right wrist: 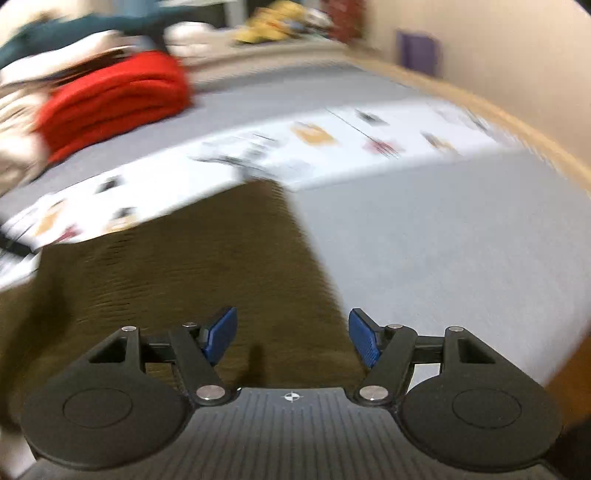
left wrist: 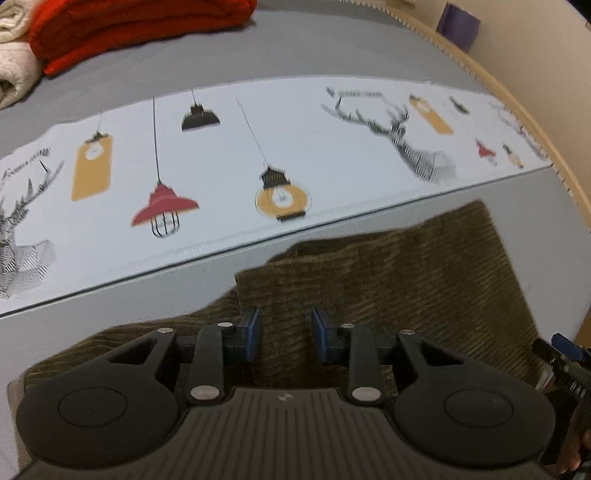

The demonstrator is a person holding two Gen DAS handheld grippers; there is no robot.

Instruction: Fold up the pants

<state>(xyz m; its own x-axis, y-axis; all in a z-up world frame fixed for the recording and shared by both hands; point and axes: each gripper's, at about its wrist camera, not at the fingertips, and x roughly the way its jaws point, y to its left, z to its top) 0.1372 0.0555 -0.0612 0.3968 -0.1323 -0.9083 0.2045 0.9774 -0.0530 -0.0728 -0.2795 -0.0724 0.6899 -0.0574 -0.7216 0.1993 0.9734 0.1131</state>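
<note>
Left wrist: ribbed olive corduroy pants (left wrist: 388,266), flat grey sheet (left wrist: 295,48).

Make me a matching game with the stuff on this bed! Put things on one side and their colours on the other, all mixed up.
Things:
1. pants
2. folded stack
3. claw pads
4. sheet

Colours:
A. blue
B. grey
C. olive-brown
D. red

Pairs: 1-C, 2-D, 3-A, 4-B
</note>
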